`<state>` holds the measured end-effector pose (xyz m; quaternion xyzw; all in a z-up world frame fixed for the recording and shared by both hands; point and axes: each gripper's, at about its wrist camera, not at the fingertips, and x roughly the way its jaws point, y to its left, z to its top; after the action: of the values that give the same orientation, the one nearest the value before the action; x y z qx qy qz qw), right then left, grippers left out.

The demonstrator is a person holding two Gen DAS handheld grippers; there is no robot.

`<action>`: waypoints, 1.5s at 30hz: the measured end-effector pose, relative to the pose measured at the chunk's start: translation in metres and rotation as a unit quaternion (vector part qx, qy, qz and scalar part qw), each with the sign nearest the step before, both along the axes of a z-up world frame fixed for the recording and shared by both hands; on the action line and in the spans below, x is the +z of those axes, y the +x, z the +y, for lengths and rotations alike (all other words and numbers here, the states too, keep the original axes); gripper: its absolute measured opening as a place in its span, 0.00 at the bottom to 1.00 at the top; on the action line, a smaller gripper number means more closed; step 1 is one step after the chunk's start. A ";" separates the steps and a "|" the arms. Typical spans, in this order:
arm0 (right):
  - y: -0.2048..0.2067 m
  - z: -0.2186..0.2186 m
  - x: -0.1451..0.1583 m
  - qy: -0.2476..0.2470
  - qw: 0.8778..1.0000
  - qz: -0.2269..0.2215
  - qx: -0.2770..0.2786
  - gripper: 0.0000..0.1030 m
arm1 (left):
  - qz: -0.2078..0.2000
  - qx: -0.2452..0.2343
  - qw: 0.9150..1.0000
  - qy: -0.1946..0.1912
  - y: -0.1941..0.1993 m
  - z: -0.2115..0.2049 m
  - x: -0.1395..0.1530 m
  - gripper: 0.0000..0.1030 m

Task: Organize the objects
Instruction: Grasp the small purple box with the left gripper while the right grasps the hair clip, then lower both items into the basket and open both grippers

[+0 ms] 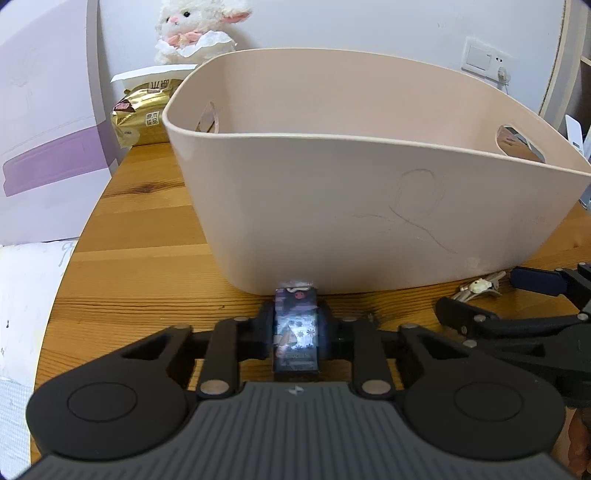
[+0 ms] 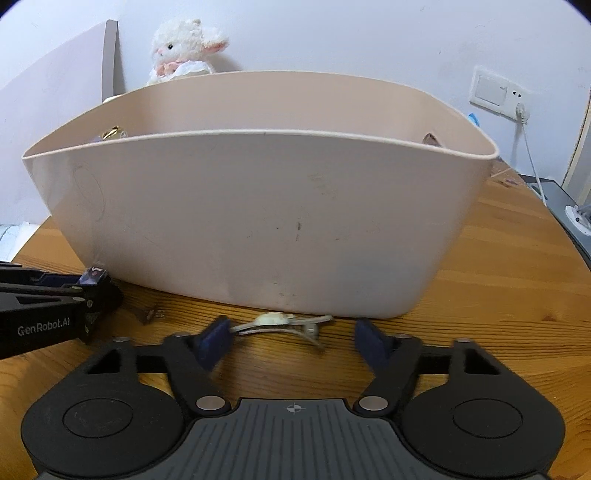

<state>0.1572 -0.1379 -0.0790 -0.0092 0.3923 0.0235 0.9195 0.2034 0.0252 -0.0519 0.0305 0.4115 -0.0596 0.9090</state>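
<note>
**Small packet clamped at L; hair clip lying loose between R's spread fingers**

L gripper (image 1: 295, 328): fingers closed tight on small patterned packet (image 1: 295, 332), dark w/ white flower print, held upright just above wooden table (image 1: 147, 236). Packet top close to front wall of beige basket (image 1: 369, 192); touching or not, can't tell. Same packet seen in R view (image 2: 94, 276), poking out of L gripper (image 2: 96, 286) at left edge.

R gripper (image 2: 291, 341): spread wide, gripping nothing. White hair clip (image 2: 280, 322) flat on table (image 2: 498, 258), just ahead of and between blue finger pads (image 2: 214, 341), just beside basket (image 2: 258, 221) base. Clip's left end right next to left pad; contact unclear. In L view, clip (image 1: 478, 286) at right, next to R gripper (image 1: 491, 299).

Basket upright, mid-table, oval handle cutouts in side walls. Inside mostly hidden by front wall.

Behind basket: white plush lamb (image 1: 195, 29) against wall, gold snack bags (image 1: 138, 114) below it. Wall socket (image 2: 498, 92) w/ plugged cable at right.
</note>
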 end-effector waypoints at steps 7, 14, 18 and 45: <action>-0.005 -0.001 0.005 0.003 1.000 0.002 0.003 0.50 | 0.002 0.004 1.000 0.006 -0.007 -0.004 0.001 0.24; -0.023 -0.009 0.013 0.014 1.000 0.002 0.003 0.49 | 0.005 0.008 1.000 0.010 -0.021 -0.004 0.005 0.24; -0.041 -0.020 0.030 0.017 1.000 -0.013 0.002 0.49 | -0.005 0.003 1.000 0.011 -0.032 -0.007 0.014 0.24; -0.053 -0.062 0.163 0.048 0.984 -0.174 0.004 0.49 | -0.126 -0.004 0.992 0.018 -0.054 -0.030 0.115 0.24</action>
<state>0.1046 -0.2003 0.0840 0.0289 0.2246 0.0443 0.9730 0.1495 -0.0051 0.0634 0.0557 0.2940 -0.0515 0.9528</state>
